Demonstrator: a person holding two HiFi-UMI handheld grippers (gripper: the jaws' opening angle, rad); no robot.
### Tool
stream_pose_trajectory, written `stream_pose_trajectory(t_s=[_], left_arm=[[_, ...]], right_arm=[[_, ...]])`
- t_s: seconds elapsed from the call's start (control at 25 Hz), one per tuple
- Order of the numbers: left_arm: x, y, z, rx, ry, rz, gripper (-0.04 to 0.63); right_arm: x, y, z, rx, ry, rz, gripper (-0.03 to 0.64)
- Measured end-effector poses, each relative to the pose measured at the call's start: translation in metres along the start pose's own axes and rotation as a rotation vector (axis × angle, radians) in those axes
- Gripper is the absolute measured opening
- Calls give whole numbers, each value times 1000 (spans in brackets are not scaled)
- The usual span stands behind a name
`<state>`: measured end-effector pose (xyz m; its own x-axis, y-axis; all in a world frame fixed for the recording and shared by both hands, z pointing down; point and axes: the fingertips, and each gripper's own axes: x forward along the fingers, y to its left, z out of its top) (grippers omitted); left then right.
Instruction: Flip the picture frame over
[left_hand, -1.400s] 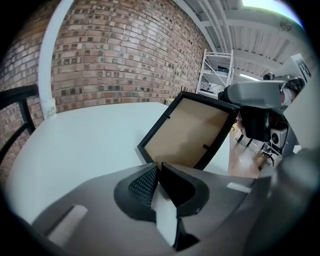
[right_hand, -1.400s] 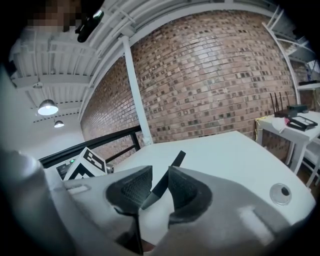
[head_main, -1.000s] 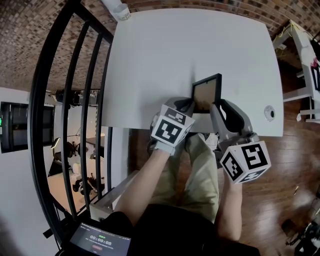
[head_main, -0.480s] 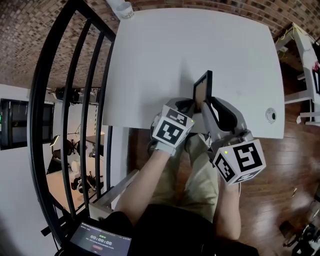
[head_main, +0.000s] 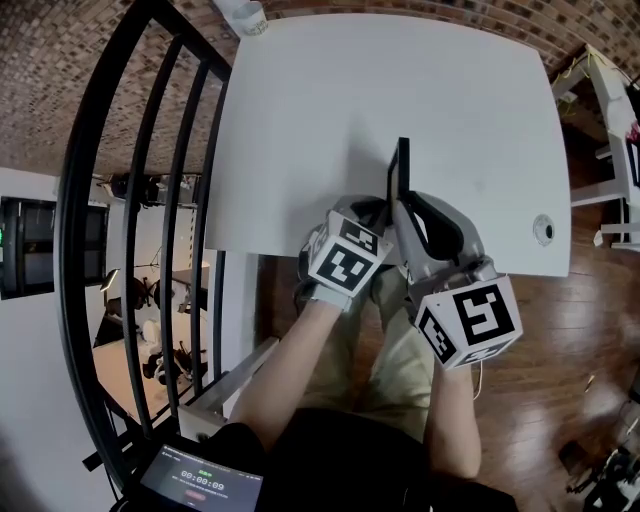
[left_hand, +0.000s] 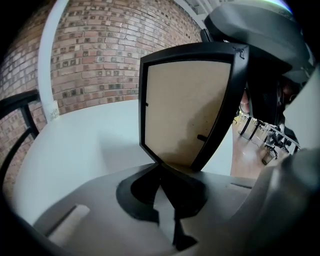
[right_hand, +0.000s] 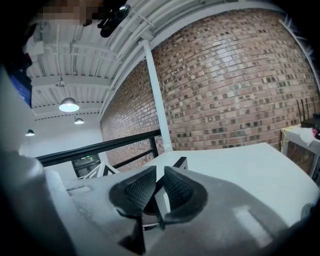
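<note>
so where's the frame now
Head view centre: the black picture frame stands on edge by the white table's near edge, held by the left gripper and right gripper.

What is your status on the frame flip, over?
Left gripper shut on frame corner. Right gripper shut on its far edge. Frame upright on edge over table, half flipped. Nothing in the way.

White table (head_main: 330, 120): pic frame (head_main: 400, 175) upright on edge nr front; round grommet (head_main: 542, 231) front-right.
</note>
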<state>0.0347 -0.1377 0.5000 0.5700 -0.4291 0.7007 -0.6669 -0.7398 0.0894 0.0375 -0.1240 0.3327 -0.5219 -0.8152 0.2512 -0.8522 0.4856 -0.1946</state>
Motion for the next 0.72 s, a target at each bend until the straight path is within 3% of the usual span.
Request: stream_pose_trajectory(t_s=[0.4, 0.6, 0.72], left_arm=[[-18, 12, 6, -57, -76, 29, 15], [-51, 20, 48, -158, -240, -17, 15], [-73, 23, 81, -174, -336, -45, 15]], right_arm=[[1, 0, 1, -5, -8, -3, 31], [0, 0, 1, -3, -10, -3, 31], [0, 1, 0, -3, -12, 0, 31]])
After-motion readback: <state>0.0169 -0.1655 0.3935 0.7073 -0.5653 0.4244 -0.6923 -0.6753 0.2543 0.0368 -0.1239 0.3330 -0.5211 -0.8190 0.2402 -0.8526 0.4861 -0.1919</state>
